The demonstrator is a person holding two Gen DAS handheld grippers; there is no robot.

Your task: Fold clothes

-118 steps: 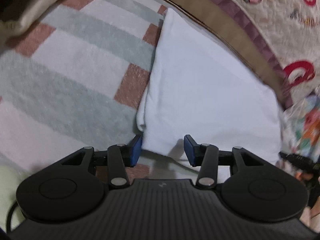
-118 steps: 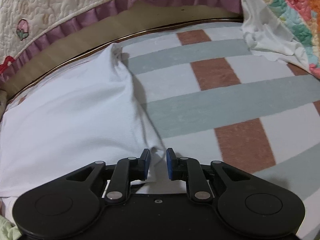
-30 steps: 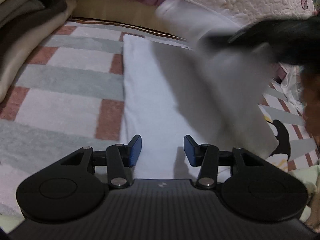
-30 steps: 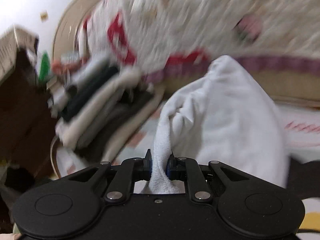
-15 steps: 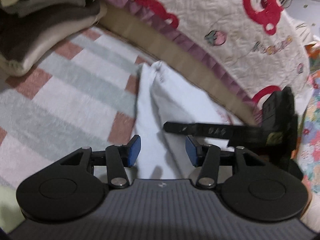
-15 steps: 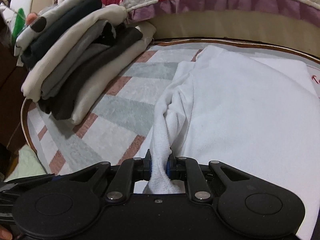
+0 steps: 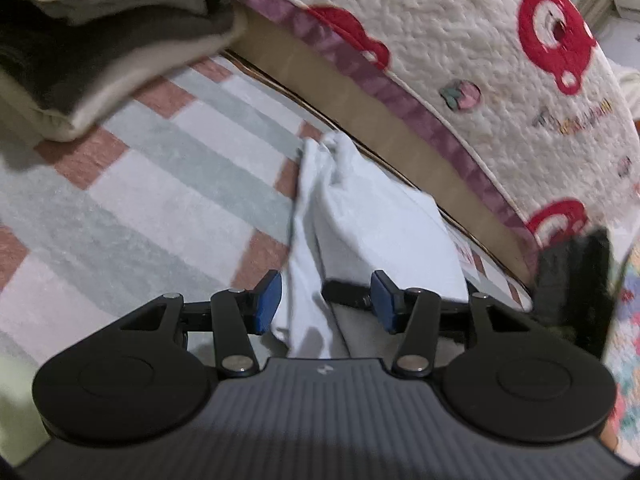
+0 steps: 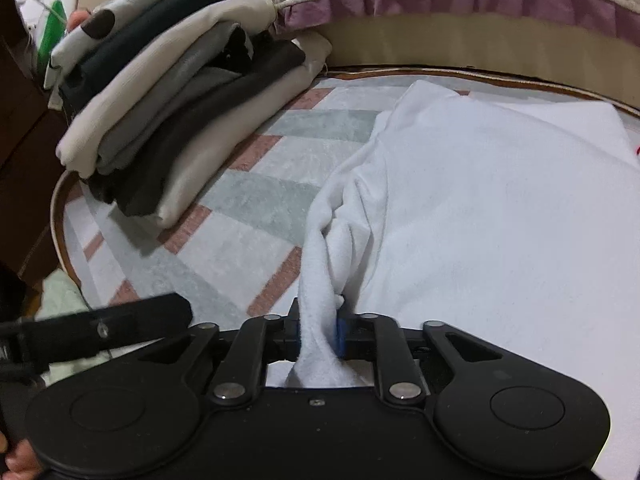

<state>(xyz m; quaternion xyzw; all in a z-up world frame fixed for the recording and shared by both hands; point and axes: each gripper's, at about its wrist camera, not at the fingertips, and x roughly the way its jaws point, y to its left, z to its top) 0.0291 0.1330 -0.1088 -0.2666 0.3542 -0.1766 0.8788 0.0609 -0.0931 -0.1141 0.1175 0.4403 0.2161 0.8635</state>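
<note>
A white garment point(image 8: 500, 200) lies folded on the striped blanket point(image 8: 260, 200), with its left edge bunched into a ridge. My right gripper point(image 8: 320, 330) is shut on the near end of that bunched edge. In the left wrist view the same white garment point(image 7: 360, 220) runs from the far bed edge down between my fingers. My left gripper point(image 7: 326, 302) is open, and the bunched edge hangs between its blue pads without being clamped. The right gripper's black finger bar point(image 7: 348, 292) shows just behind them.
A stack of folded grey, black and beige clothes point(image 8: 180, 120) sits on the blanket to the left, also seen as the stack point(image 7: 100, 40). A quilt with red motifs point(image 7: 480, 60) runs along the far side. A hand point(image 8: 16, 460) shows at the lower left.
The right gripper has carried the garment's edge over to the left and lowered it. The left gripper has come in closer, so the bunched edge now sits between its open fingers.
</note>
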